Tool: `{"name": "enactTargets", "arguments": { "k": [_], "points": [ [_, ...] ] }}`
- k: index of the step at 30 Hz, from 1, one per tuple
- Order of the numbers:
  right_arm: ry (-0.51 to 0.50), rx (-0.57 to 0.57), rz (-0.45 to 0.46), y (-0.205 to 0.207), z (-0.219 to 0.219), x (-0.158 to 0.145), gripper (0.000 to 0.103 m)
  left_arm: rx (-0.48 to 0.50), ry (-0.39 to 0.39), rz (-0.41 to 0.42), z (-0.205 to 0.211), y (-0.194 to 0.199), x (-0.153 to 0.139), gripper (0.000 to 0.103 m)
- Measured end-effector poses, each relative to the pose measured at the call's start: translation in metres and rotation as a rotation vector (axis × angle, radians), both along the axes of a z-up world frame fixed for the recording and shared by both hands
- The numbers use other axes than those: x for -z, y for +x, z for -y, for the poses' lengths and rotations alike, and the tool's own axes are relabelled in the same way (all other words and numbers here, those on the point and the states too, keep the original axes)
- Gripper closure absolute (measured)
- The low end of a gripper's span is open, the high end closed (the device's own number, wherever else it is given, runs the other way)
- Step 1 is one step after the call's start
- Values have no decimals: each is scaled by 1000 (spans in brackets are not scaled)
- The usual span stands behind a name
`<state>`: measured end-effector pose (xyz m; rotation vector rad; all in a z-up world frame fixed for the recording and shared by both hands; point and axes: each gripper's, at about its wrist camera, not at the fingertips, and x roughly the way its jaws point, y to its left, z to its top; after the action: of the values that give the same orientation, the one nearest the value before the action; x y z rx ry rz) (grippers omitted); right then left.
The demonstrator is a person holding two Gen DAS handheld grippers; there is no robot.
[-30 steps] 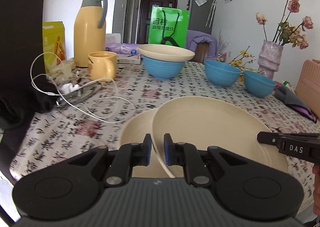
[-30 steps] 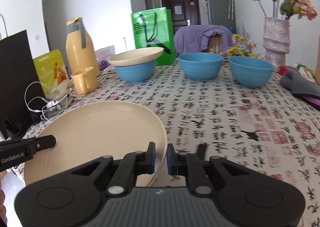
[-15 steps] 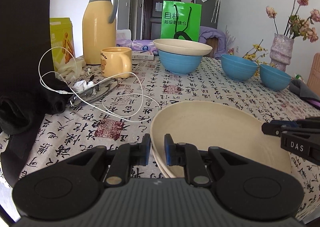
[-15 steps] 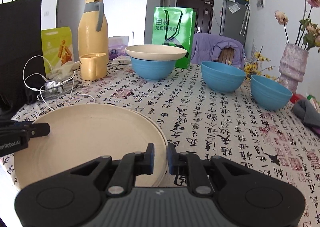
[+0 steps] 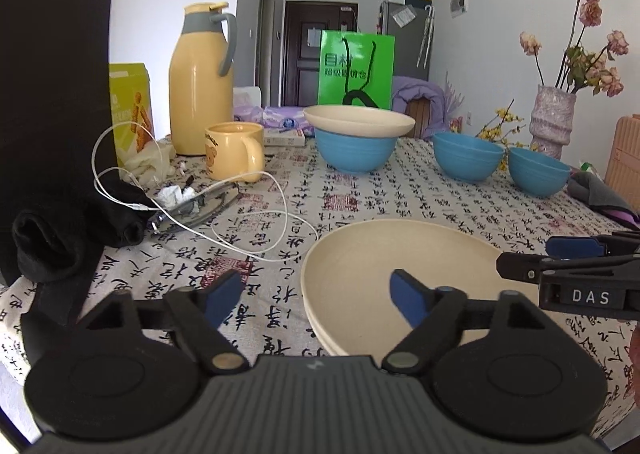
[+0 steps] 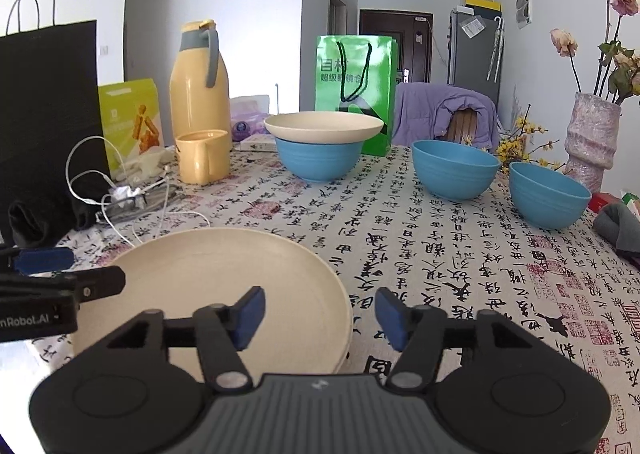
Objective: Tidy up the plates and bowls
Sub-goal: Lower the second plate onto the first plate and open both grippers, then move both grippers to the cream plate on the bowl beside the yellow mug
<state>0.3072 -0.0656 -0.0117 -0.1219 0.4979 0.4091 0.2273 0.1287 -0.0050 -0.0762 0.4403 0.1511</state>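
Left wrist: left hand-held gripper [image 5: 316,300] wide open, nothing held | right hand-held gripper [image 6: 320,312] likewise | plates [image 6: 224,286] stacked on worktop [image 6: 460,254] | withdrawal advised straight, rim untouched.

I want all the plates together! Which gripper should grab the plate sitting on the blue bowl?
Probably the left gripper. The plate on the blue bowl sits almost straight ahead of its open jaws. The right gripper is open too, but that plate lies to its left.
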Motion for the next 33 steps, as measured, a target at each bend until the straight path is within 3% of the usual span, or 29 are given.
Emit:
{"name": "enactTargets", "arguments": {
  "k": [4,16,23,33],
  "points": [
    [35,-20,32,-17,9,-7,18,-17,13,37,1,-21,-5,3],
    [72,-18,96,-56,36,-23,10,-28,35,97,8,-52,-25,0],
    [85,6,77,-42,42,-23,10,-17,38,92,10,-32,-27,0],
    [92,31,59,22,42,-28,10,-21,35,70,-2,34,-30,0]
  ]
}}
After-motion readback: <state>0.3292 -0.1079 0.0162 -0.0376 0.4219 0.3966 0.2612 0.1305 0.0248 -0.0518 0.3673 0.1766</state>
